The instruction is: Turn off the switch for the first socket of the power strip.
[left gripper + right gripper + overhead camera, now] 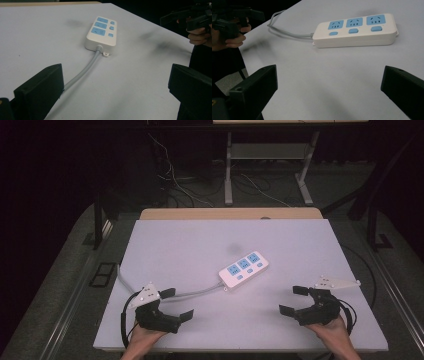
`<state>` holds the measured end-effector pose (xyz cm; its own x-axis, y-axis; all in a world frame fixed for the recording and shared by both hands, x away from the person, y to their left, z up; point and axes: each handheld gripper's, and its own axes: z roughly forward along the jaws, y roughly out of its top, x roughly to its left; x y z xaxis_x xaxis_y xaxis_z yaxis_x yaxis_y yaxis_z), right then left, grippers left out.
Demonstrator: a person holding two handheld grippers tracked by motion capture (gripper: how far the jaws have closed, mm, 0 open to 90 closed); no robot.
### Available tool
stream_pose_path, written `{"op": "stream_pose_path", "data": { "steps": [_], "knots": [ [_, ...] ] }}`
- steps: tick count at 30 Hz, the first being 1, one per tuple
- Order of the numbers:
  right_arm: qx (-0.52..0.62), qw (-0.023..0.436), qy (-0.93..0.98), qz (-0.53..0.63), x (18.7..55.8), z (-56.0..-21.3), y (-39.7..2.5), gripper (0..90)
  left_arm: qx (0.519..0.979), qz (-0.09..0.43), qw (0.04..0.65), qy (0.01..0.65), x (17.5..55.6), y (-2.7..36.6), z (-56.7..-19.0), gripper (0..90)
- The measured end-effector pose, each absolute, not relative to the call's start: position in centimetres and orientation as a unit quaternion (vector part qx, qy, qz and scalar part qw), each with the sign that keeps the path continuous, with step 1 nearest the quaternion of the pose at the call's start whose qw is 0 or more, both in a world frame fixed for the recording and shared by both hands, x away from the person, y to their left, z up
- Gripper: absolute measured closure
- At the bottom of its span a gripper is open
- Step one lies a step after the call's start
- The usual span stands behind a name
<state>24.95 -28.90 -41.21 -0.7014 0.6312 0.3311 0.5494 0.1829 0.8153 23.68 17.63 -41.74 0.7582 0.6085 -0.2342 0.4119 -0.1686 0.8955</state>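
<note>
Power strip [243, 269] lying near the middle of the white counter [200, 245], between two sets of tongs.

White with three blue sockets and blue switches, it lies at a slant; its grey cord [195, 293] runs toward the left tongs [177, 305], whose jaws are spread with nothing between them. The right tongs [295, 300] are likewise spread and empty, well apart from the strip. Faint dark smudges, possibly scuffs, mark the counter. Beyond its wooden far edge [230, 213] lie grey floor, loose cables [175, 180] and white frame legs [228, 170] in a dark room.
</note>
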Motion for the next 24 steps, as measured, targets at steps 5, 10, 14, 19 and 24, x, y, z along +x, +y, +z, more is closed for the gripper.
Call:
{"op": "stream_pose_path", "data": {
  "steps": [5, 10, 14, 19, 24],
  "knots": [
    [0.382, 0.039, 0.771, 0.508, 24.97, -41.33, -28.82, 0.5, 0.759, 0.087, 0.551, 0.336, 23.64, 17.69, -41.74, 0.0],
    [0.384, 0.037, 0.772, 0.505, 25.03, -41.46, -28.87, 0.5, 0.758, 0.086, 0.552, 0.337, 23.65, 17.74, -41.74, 0.0],
    [0.384, 0.036, 0.773, 0.503, 25.04, -41.56, -28.87, 0.5, 0.758, 0.087, 0.550, 0.338, 23.62, 17.76, -41.73, 0.0],
    [0.386, 0.034, 0.773, 0.502, 25.00, -41.60, -28.96, 0.5, 0.757, 0.086, 0.552, 0.339, 23.58, 17.81, -41.69, 0.0],
    [0.390, 0.033, 0.771, 0.503, 24.93, -41.60, -29.13, 0.5, 0.756, 0.084, 0.554, 0.339, 23.48, 17.82, -41.61, 0.0]
  ]
}}
